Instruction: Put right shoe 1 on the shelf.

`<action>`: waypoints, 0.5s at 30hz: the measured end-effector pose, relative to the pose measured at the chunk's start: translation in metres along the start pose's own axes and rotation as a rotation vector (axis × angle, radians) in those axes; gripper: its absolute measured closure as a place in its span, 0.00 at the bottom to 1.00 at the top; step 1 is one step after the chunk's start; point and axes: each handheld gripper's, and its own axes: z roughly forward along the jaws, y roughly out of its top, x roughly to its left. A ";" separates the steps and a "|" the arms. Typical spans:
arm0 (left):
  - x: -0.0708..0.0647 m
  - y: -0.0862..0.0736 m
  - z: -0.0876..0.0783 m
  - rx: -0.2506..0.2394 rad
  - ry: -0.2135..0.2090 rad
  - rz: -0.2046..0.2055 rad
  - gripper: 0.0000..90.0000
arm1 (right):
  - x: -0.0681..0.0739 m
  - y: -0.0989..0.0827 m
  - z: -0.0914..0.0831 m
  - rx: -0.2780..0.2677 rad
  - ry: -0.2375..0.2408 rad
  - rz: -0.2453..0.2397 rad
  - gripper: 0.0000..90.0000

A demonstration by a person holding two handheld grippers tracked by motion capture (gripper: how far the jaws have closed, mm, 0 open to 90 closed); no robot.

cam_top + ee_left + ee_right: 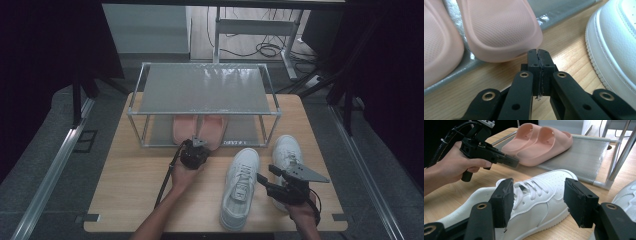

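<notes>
- The left gripper [539, 53] had its jaws pressed flat together with nothing between them, the tips just at the toe of the nearer pink slipper [499, 30]. Judging by that pose, it was there to nudge the slipper rather than pick it up.
- Both pink slippers [199, 129] sat side by side on the lower shelf of the metal shoe rack [205, 90], toes toward the person; one toe overhung the shelf's front edge a little, which would explain a push to seat it.
- The right gripper [536, 202] was spread wide, its pads standing either side of the laced part of the near white sneaker [529, 197] without pressing on it, apparently lined up for a grab across the upper.
- That sneaker [241, 187] lay on the wooden table [135, 185] in front of the rack, toe toward the rack, probably next to go in.
- The second white sneaker [286, 150] rested just beside it, near the rack's right front leg.
- The rack's top shelf had nothing on it.
</notes>
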 end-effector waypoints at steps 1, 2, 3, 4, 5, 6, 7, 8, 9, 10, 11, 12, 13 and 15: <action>0.001 0.001 0.000 0.009 0.005 0.008 1.00 | 0.000 0.000 0.000 -0.001 0.000 -0.001 0.47; 0.002 0.002 0.002 0.011 0.009 0.007 1.00 | 0.000 0.000 0.000 -0.002 0.000 -0.003 0.47; 0.003 0.002 0.004 0.014 0.012 0.010 1.00 | 0.001 0.000 0.000 0.000 0.000 -0.005 0.47; 0.004 0.003 0.006 0.015 0.010 0.002 1.00 | 0.001 0.000 0.000 0.001 0.001 -0.004 0.47; 0.004 0.003 0.007 0.011 0.011 0.002 1.00 | 0.001 0.000 0.000 0.000 0.000 -0.004 0.47; 0.004 0.004 0.008 0.010 0.012 0.002 1.00 | 0.001 0.000 0.000 0.001 0.000 -0.003 0.47; 0.004 0.004 0.009 0.009 0.016 0.004 1.00 | 0.000 0.000 0.000 0.001 0.000 -0.002 0.47; 0.004 0.005 0.009 0.008 0.018 0.003 1.00 | 0.000 0.000 0.000 0.000 -0.001 0.000 0.47; 0.004 0.005 0.010 0.007 0.020 0.002 1.00 | -0.001 0.000 0.000 -0.001 -0.001 0.000 0.47; 0.004 0.005 0.011 0.005 0.023 0.000 1.00 | -0.001 0.000 0.000 -0.001 -0.001 0.001 0.47; 0.005 0.005 0.012 0.001 0.025 -0.003 1.00 | -0.001 0.000 0.000 -0.002 -0.002 0.001 0.47; 0.006 0.005 0.012 -0.001 0.027 -0.009 1.00 | -0.001 0.000 -0.001 -0.002 -0.002 0.003 0.47; 0.006 0.005 0.013 -0.005 0.029 -0.014 1.00 | -0.001 0.000 -0.001 -0.002 -0.003 0.003 0.47; 0.008 0.006 0.014 -0.010 0.029 -0.024 1.00 | -0.002 -0.001 0.000 -0.002 -0.003 0.004 0.47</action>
